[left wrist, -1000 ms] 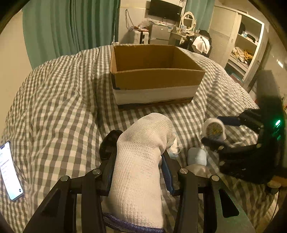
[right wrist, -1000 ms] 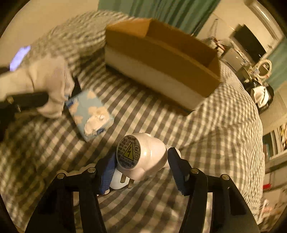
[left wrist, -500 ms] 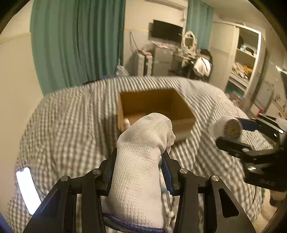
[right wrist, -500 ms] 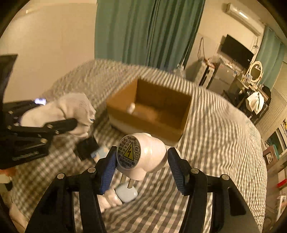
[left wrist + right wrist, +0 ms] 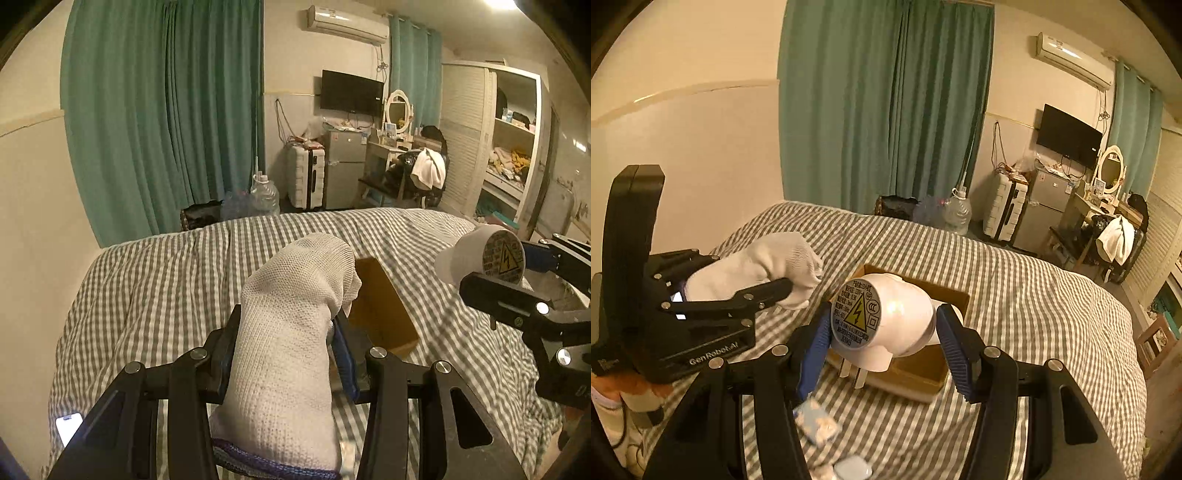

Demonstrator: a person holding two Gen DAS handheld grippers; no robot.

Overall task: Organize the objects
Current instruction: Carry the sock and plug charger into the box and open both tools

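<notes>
Fingers (image 5: 343, 354) around sock (image 5: 288, 332), seemingly above box (image 5: 380, 314).

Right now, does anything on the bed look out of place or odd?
Nothing looks damaged or spilled. The sock and plug are held above the bed, near the box. A tissue pack and a small white case lie loose on the bed in front of the box.

Coarse knitted cloth sock (image 5: 291, 332), glossy white plastic plug (image 5: 894, 321), seemingly matt cardboard box (image 5: 380, 310)
</notes>
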